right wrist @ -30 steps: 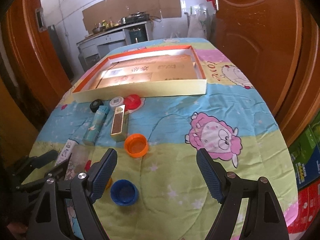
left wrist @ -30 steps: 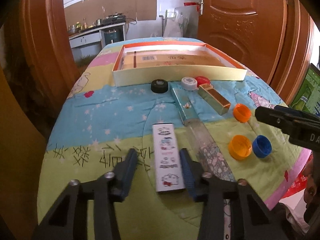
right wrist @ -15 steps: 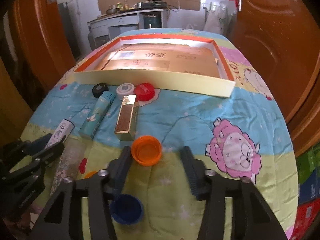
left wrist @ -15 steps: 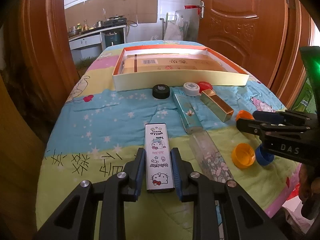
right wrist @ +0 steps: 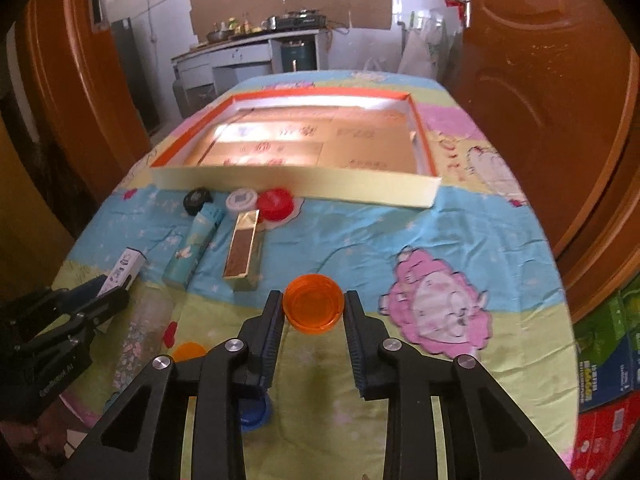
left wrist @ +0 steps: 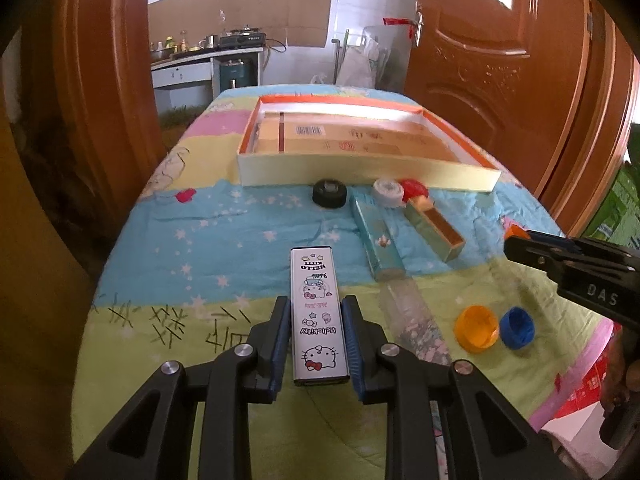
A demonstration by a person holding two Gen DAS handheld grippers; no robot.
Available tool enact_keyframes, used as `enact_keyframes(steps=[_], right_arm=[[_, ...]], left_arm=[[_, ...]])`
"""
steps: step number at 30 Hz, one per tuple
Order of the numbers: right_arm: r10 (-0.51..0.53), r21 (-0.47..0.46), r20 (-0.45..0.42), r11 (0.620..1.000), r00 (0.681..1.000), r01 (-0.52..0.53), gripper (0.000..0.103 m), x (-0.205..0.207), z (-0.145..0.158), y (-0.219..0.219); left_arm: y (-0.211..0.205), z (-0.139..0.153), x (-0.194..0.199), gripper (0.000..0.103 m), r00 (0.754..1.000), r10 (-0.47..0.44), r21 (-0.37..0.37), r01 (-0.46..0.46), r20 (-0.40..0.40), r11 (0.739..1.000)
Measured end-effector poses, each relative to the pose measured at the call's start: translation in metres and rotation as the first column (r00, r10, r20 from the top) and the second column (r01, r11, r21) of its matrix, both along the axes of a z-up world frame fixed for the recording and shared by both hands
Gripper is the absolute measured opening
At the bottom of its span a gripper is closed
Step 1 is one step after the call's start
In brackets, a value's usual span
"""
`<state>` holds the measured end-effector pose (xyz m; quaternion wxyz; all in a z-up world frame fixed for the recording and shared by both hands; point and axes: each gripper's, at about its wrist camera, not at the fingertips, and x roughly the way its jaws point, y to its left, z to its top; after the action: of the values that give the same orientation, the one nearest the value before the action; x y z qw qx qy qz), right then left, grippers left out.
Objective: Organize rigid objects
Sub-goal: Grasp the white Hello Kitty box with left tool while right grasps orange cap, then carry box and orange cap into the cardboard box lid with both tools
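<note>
While the left gripper clamps a white tin printed "HELLO KITTY" on the quilted table, two loose caps, one yellow and one blue, lie to its right. Seen from the right wrist, the right gripper pinches one orange cap, with three caps, black, white and red, beside the orange-rimmed tray.

This is a home, seen from a room that opens onto a kitchen. Carved brown wooden doors stand on both sides of the opening. Past them a kitchen counter along a white tiled wall carries a gas stove, pots and bottles, with flattened cardboard fixed to the wall above. In the foreground a children's cartoon bedsheet covers the surface, and printed cartons are stacked on the floor to the right.
</note>
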<state>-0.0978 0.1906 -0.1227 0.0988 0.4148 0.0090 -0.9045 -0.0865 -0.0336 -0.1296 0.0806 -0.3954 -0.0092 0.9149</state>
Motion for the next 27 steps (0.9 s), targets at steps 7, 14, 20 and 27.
enact_keyframes(steps=[7, 14, 20, 27], right_arm=[[0.001, -0.005, -0.057, 1.000, 0.998, -0.001, 0.031, 0.006, 0.026, 0.010], [0.035, 0.016, -0.124, 0.999, 0.992, -0.034, 0.031, 0.002, 0.053, 0.008], [0.040, 0.008, -0.171, 0.999, 0.984, -0.039, 0.031, -0.009, 0.073, 0.008], [0.028, -0.066, -0.187, 0.997, 0.982, -0.041, 0.031, -0.032, 0.086, 0.009]], left_arm=[[0.005, 0.034, -0.002, 0.026, 0.997, 0.019, -0.038, -0.022, -0.069, 0.999], [0.009, 0.067, -0.018, 0.026, 0.993, 0.040, -0.025, -0.043, -0.114, 0.999], [0.009, 0.087, -0.042, 0.026, 0.990, 0.067, 0.002, -0.067, -0.121, 0.998], [0.013, 0.110, -0.073, 0.026, 0.985, 0.083, 0.016, -0.082, -0.148, 0.997]])
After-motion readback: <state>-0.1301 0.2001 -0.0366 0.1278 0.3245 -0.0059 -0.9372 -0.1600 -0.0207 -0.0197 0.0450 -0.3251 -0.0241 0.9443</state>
